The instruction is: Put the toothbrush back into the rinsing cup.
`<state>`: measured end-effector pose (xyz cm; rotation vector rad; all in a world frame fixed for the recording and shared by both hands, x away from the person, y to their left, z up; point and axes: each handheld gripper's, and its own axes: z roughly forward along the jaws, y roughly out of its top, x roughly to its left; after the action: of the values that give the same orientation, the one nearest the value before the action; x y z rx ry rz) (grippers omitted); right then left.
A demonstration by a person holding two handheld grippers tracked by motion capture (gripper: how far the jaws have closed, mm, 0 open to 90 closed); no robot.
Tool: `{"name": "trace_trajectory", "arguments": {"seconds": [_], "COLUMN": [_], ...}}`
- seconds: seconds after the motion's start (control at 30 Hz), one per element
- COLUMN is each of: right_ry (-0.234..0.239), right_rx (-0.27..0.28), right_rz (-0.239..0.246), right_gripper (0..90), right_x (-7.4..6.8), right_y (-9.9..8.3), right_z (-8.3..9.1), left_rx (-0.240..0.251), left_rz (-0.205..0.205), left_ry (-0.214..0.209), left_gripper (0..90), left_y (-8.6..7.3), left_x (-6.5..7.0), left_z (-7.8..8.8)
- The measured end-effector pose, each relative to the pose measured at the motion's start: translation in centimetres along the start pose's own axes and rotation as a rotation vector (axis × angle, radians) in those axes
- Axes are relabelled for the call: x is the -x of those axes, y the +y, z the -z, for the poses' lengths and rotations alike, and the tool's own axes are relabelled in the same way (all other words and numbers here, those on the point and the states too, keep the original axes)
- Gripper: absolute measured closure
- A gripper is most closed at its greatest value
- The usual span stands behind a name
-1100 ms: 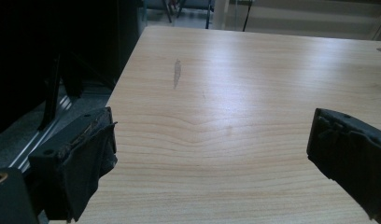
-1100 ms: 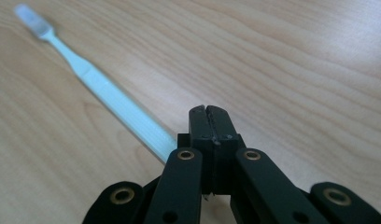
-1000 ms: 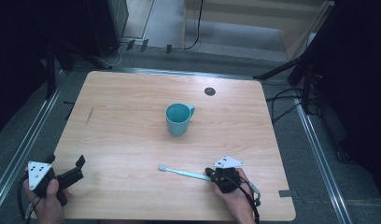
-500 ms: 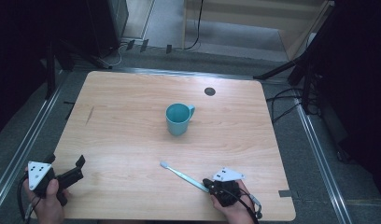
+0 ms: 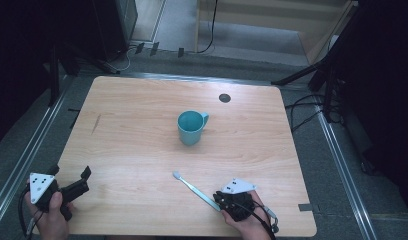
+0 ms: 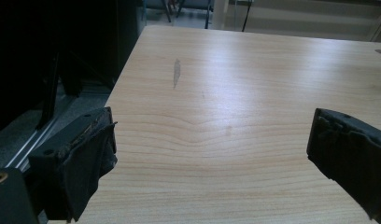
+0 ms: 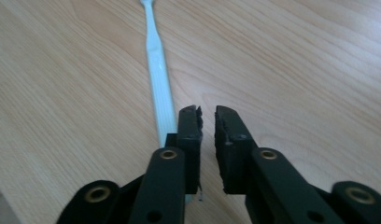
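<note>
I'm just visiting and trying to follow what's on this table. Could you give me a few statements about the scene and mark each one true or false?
1. The toothbrush lies flat on the wooden table. True.
2. The teal mug stands upright. True.
3. The toothbrush is inside the mug. False: it lies on the table, nearer the person, apart from the mug.
4. The left gripper has its jaws clamped on the mug. False: its jaws stand wide apart over bare table, with nothing between them.
5. The right gripper has the toothbrush between its jaws. False: the jaws have just been opening a little, the narrow gap is empty, and the handle lies beside one jaw.
</note>
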<state>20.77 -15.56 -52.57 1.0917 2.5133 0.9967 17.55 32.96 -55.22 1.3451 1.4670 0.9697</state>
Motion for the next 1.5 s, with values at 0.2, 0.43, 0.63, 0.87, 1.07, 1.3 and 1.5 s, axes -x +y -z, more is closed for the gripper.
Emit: {"name": "trace_trajectory", "arguments": {"seconds": [0.2, 0.43, 0.63, 0.87, 1.07, 1.3, 1.5], "right_ry": [-0.01, -0.006, 0.035, 0.047, 0.045, 0.024, 0.008], "right_rx": [-0.104, -0.25, -0.364, -0.501, -0.6, -0.656, -0.661], "right_rz": [0.102, 0.156, 0.197, 0.198, 0.223, 0.241, 0.245], "right_gripper": [67.7, 66.5, 70.9, 73.0, 73.4, 75.2, 78.1], "right_x": [-0.6, -1.3, -2.0, -2.9, -3.4, -3.7, -3.7], "right_y": [2.6, 5.9, 7.9, 9.4, 9.7, 9.8, 9.8], "right_z": [-0.5, -1.5, -2.9, -4.6, -5.5, -6.4, -6.7], "left_rx": [0.001, 0.0, 0.001, 0.002, 0.001, 0.001, 0.001], "left_rz": [0.004, 0.008, 0.012, 0.013, 0.015, 0.014, 0.014], "left_ry": [-0.001, -0.003, -0.008, -0.009, -0.011, -0.01, -0.01], "left_gripper": [1.4, 1.4, 1.4, 1.4, 1.4, 1.4, 1.4], "left_y": [0.0, 0.0, 0.0, 0.0, 0.0, 0.0, 0.0], "left_x": [0.0, -0.1, -0.1, -0.2, -0.2, -0.2, -0.2], "left_z": [0.0, 0.0, 0.0, 0.0, 0.0, 0.0, 0.0]}}
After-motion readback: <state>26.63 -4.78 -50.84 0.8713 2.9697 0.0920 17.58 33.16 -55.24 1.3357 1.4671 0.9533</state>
